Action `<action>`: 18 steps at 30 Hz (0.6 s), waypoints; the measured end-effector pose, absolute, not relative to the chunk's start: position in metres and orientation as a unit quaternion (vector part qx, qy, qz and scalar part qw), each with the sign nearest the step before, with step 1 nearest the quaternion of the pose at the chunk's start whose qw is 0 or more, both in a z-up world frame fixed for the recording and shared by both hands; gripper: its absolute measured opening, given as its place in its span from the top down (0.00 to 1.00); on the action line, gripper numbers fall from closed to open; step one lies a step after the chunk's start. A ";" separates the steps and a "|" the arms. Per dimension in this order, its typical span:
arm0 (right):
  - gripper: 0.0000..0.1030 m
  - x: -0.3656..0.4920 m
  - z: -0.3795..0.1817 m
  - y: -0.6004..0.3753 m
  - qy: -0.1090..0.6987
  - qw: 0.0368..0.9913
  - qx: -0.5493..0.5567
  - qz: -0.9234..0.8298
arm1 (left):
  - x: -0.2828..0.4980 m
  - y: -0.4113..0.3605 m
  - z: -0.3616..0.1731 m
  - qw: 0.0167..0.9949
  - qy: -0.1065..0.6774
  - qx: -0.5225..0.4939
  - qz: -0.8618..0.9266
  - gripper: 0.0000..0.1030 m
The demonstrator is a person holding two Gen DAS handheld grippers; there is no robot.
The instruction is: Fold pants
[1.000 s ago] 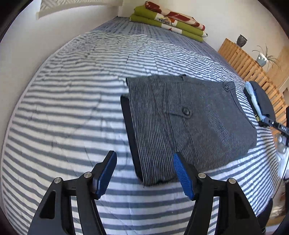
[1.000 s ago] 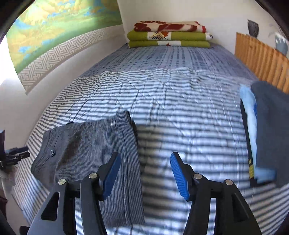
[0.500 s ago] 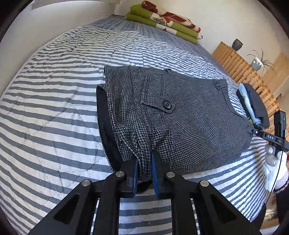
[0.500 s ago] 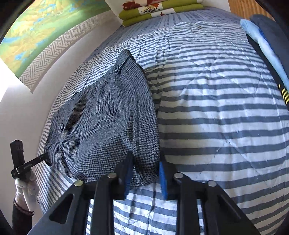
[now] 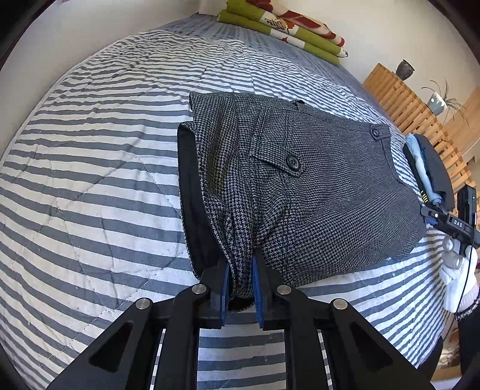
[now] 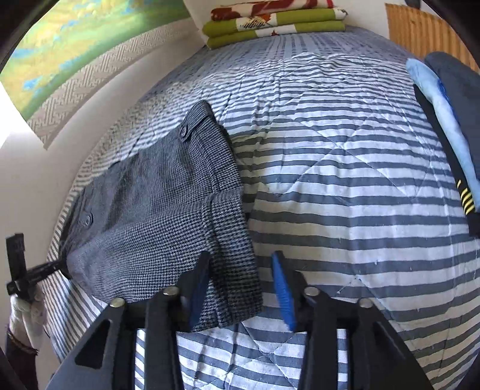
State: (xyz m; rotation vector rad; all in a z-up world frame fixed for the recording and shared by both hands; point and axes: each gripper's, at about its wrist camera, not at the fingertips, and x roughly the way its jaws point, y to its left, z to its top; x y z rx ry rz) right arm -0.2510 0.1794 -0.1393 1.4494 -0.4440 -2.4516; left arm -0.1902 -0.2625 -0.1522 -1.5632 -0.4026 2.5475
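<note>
While the left gripper (image 5: pixel 240 280) is pinched tight on a bunched corner of the grey houndstooth pants (image 5: pixel 315 186), the right gripper (image 6: pixel 240 288) is opening up, corner sitting loose between its blue ribbed pads (image 6: pixel 283 292). Pants lie folded on the striped quilted bed (image 5: pixel 105 180), two buttons showing, black lining peeking out

place: home bedroom
bed (image 5: pixel 90 186): fills both views, blue-white striped quilt
head end: folded green and red-patterned blankets (image 6: pixel 270 21) stacked against the white wall
wall art (image 6: pixel 75 54): large green-yellow painted hanging, patterned border
side: slatted wooden unit (image 5: pixel 405 102) carrying a dark vase (image 5: pixel 405 69) and a potted plant (image 5: pixel 441 100)
clothes: folded garments (image 6: pixel 444 120) piled on the bed edge
</note>
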 end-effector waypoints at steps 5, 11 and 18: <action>0.49 -0.225 -0.155 0.190 -0.200 0.164 0.508 -0.822 | -0.189 -0.268 -0.157 0.067 -0.150 -0.517 0.840 0.86; 0.51 -0.186 -0.157 0.178 -0.139 0.195 0.496 -0.834 | -0.191 -0.267 -0.157 0.066 -0.148 -0.518 0.840 0.86; 0.55 -0.215 -0.163 0.143 -0.063 0.183 0.488 -0.851 | -0.194 -0.266 -0.154 0.062 -0.147 -0.518 0.841 0.88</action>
